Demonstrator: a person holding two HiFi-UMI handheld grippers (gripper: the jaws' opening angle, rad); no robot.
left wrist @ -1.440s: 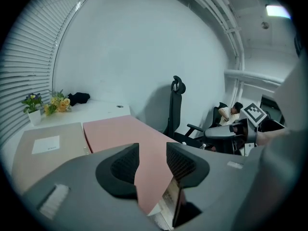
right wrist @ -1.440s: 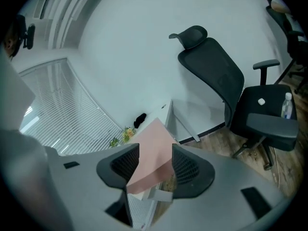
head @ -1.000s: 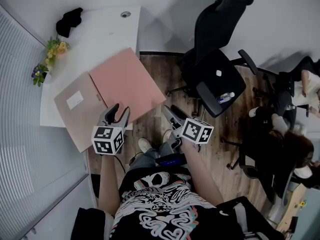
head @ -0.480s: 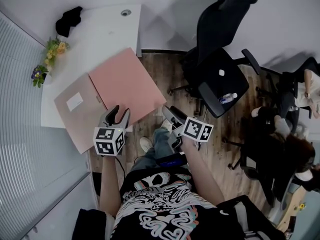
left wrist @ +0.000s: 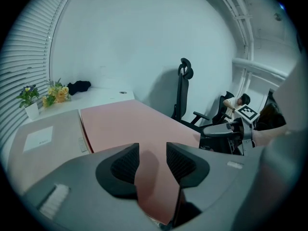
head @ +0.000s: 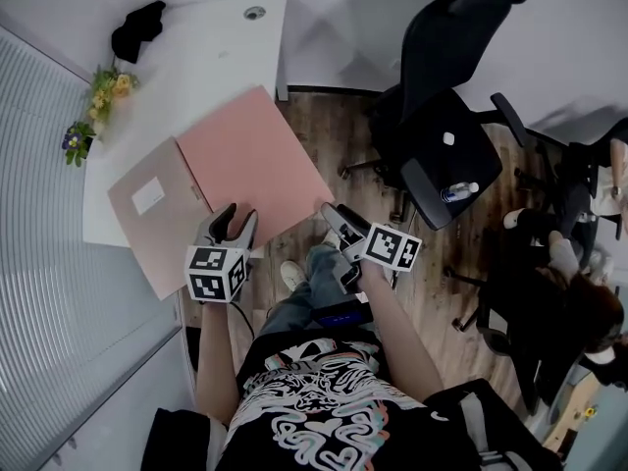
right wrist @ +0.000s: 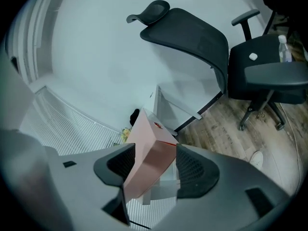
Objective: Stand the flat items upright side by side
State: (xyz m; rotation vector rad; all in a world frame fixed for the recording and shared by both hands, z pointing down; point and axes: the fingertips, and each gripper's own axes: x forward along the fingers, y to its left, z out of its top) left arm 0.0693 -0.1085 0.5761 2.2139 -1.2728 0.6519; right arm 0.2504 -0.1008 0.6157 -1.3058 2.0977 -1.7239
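Observation:
Two flat folders lie on the white table (head: 211, 52): a pale one with a white label (head: 147, 219) and a pinker one (head: 257, 165) whose near corner overhangs the table's edge. My left gripper (head: 235, 216) hovers open over that folder's front edge. The pink sheet (left wrist: 130, 124) shows through the gap of the left gripper (left wrist: 152, 153), untouched by the pads. My right gripper (head: 332, 214) sits just off the folder's right corner. Its jaws have just been opening. The right gripper (right wrist: 155, 160) frames the folder's corner (right wrist: 144, 134) without pressing on it.
A black office chair (head: 446, 155) with a water bottle (head: 459, 191) on its seat stands right of the table on the wood floor. A flower pot (head: 93, 116) and a black object (head: 137, 29) sit at the table's far side. Blinds (head: 49, 292) line the left.
My right gripper has sunk a little and rolled near the pink folder's right corner. The left gripper has hardly moved. The folders lie as before.

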